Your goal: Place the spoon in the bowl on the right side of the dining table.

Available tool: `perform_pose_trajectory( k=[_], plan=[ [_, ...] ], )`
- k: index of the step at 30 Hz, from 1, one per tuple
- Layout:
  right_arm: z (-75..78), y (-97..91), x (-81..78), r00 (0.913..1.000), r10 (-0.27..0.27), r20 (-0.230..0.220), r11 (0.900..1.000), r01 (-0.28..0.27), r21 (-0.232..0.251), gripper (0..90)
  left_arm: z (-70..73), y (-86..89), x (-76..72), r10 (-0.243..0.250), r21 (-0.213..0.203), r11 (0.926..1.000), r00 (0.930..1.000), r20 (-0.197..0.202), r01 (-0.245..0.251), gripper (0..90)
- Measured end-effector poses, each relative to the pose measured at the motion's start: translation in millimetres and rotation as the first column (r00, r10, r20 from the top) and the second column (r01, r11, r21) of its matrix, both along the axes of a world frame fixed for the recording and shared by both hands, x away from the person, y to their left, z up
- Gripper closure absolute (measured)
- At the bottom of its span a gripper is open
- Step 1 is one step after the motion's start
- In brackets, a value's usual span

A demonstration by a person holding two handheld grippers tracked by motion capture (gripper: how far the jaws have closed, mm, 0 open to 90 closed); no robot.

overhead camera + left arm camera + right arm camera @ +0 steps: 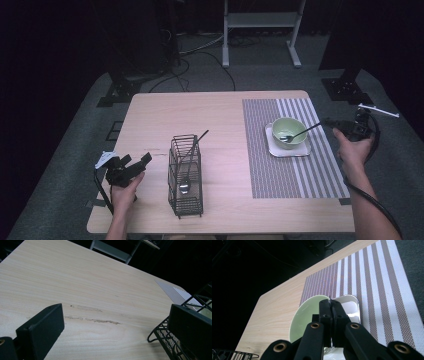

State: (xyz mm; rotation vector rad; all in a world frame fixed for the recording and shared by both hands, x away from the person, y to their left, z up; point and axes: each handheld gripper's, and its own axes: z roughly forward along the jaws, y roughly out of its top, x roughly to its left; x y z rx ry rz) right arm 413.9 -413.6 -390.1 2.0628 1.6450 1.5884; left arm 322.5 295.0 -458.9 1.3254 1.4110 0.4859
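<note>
Right gripper (334, 123) clamped on spoon (300, 133) in green bowl (288, 131); left gripper (135, 165) agape near table's (210, 110) left edge, beside wire caddy (185, 175).

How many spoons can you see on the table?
2. One spoon stands in the black wire caddy near the table's front. The other spoon rests in the green bowl on the striped placemat, its handle in the right tongs.
</note>
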Motion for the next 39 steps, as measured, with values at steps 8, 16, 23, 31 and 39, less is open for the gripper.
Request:
perform_pose_trajectory(
  k=[8, 16, 23, 31, 39],
  plan=[
    [-6.4, 1.2, 5.3, 0.9999, -0.002, -0.015, 1.0000, 0.002, 0.008, 87.9, 0.0, 2.1, 0.2, 0.008, -0.006, 1.0000, 1.0000, 0.001, -0.008, 0.0],
    [-14.1, 0.7, 9.1, 0.9998, -0.011, -0.017, 0.9994, 0.012, 0.034, 87.9, 0.3, 3.3, -0.6, 0.011, -0.002, 0.9999, 0.9999, 0.001, -0.011, 0.0],
    [-20.9, -2.4, 10.7, 0.9996, -0.003, -0.027, 0.9973, 0.005, 0.074, 84.4, -0.2, 3.1, 0.1, 0.011, 0.002, 0.9999, 0.9999, 0.000, -0.011, 0.1],
    [-31.2, -1.1, 9.9, 0.9990, 0.016, -0.043, 0.9956, -0.012, 0.093, 76.3, 0.0, 3.7, -0.6, 0.009, 0.003, 1.0000, 1.0000, 0.002, -0.009, 0.0],
    [-36.5, -0.7, 7.3, 0.9979, 0.033, -0.056, 0.9947, -0.027, 0.100, 69.7, 0.3, 2.9, -1.6, 0.007, 0.003, 1.0000, 1.0000, 0.003, -0.007, 0.0]
  ],
)
